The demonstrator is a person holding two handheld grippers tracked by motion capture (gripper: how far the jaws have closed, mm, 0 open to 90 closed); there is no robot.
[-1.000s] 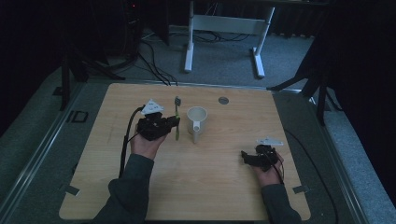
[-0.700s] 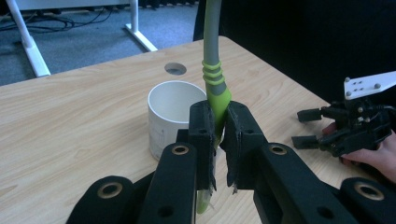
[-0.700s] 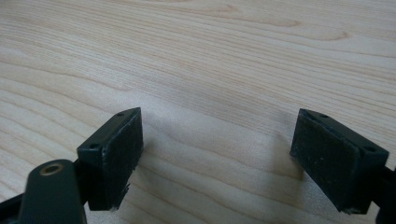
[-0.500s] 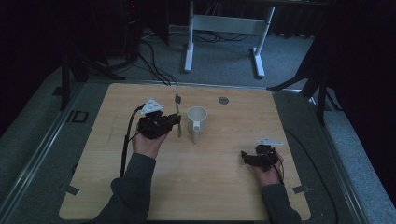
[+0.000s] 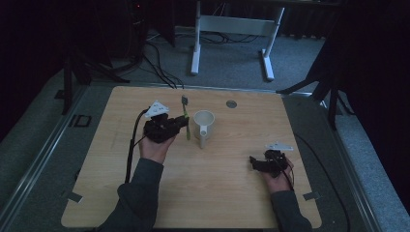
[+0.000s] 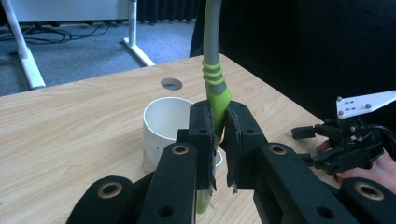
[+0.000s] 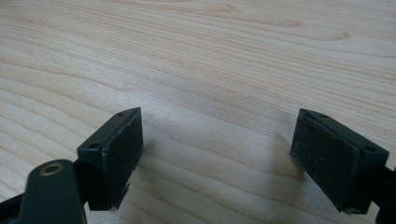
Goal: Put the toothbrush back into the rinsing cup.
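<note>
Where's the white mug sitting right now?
In the high view the white mug stands upright mid-table, just right of the green-handled tool held by the left hand-held gripper.

Tool head: the green-and-grey handled utensil (image 6: pixel 215 88) runs out past the top edge of the left gripper view, so its working end is cut off there; in the high view it is too small and dim to identify.
Tool lower end: hidden behind the black jaws of the left gripper (image 6: pixel 218 135) (a sliver of green shows below the pads).
White cylindrical mug (image 6: pixel 164 130): its base and handle side are covered by those jaws; the inside is not visible.
Right gripper (image 7: pixel 217 149): its body is cut off by the bottom edge of the right gripper view.
Sleeves: both forearms leave the high view at the bottom edge.
</note>
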